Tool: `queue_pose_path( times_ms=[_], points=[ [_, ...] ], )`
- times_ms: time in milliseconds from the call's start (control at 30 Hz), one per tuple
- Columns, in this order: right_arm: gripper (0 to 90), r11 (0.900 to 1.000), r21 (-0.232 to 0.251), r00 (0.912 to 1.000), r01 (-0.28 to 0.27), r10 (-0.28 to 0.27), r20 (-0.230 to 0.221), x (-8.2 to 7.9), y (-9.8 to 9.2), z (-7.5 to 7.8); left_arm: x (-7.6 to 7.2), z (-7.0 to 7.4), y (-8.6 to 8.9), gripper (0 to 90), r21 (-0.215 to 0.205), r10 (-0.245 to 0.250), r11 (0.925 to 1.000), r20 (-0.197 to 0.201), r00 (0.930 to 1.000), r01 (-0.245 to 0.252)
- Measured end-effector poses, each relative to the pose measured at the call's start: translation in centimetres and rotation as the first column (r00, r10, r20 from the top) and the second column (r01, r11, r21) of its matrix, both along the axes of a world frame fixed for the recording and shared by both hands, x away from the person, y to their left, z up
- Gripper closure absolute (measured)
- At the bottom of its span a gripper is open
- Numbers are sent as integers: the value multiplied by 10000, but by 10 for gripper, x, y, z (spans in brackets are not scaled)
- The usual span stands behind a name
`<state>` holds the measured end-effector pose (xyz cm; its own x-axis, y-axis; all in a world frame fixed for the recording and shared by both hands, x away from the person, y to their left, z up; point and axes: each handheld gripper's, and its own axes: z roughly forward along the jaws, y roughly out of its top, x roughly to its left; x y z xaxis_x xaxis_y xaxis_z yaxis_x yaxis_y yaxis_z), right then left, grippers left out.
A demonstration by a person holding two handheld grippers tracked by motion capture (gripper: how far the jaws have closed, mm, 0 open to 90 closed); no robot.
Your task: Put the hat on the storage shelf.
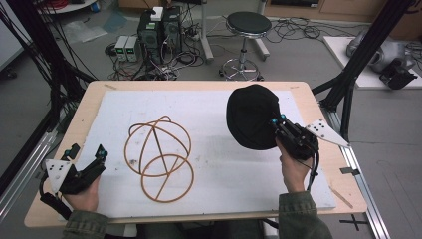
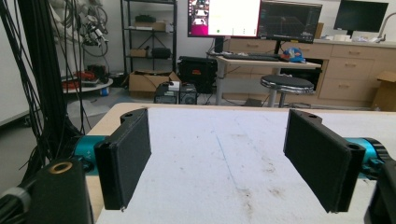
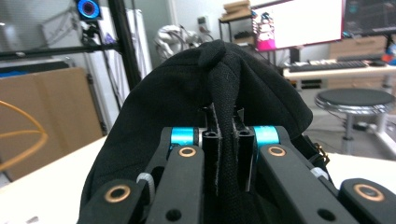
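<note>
- Left gripper [image 1: 88, 155] sits at the near left corner of the bench [image 1: 74, 124], held in a hand [image 1: 84, 196]; its jaws stand wide apart with nothing between them.
- Its own camera shows what the high view cannot: the two black jaw pads [image 2: 125, 156], and between them bare white mat [image 2: 219, 154] with a thin blue line and brownish stains.
- Right gripper [image 1: 276, 123] is held in the other hand [image 1: 293, 169] over the right side of the bench; its jaws are closed on a fold of a black fabric cap [image 1: 251, 117].
- From the right gripper view, the pinched fold runs up between the two pressed jaws and the cap [image 3: 187, 102] bulges beyond them; a small gold-coloured fitting shows at its right edge.
- One wire frame [image 1: 158, 157] of orange-brown hoops lies on the mat [image 1: 209, 114] between the two grippers, left of centre and apart from both; the right gripper view catches part of a hoop [image 3: 23, 135] at its left edge.
- Counted: two grippers, one cap, one wire frame, one white mat.
- Beyond the bench one black round stool [image 1: 248, 25] stands on the floor, with two dark computer towers [image 1: 159, 30] and tangled cables to its left.
- Farther off, the left gripper view shows three monitors [image 2: 224, 17] on a desk; no writing on them is legible.
</note>
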<state>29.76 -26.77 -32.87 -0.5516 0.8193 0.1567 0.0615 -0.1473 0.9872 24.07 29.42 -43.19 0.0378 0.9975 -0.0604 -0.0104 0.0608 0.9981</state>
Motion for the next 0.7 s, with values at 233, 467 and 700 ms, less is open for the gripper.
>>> queue_pose_path(
  times_ms=[233,467,700],
  points=[
    [863,9984,160,9979,-546,540,352,-6,9,10,0,0,1,233,-36,55,10000,44,10000,-55],
    [863,9866,516,9846,-1545,1494,907,-5,23,24,0,0,2,232,-43,57,10000,40,10000,-57],
    [863,9452,1480,9515,-2911,2699,1476,2,38,41,-1,0,0,233,-37,9,10000,7,10000,-9]
  ],
)
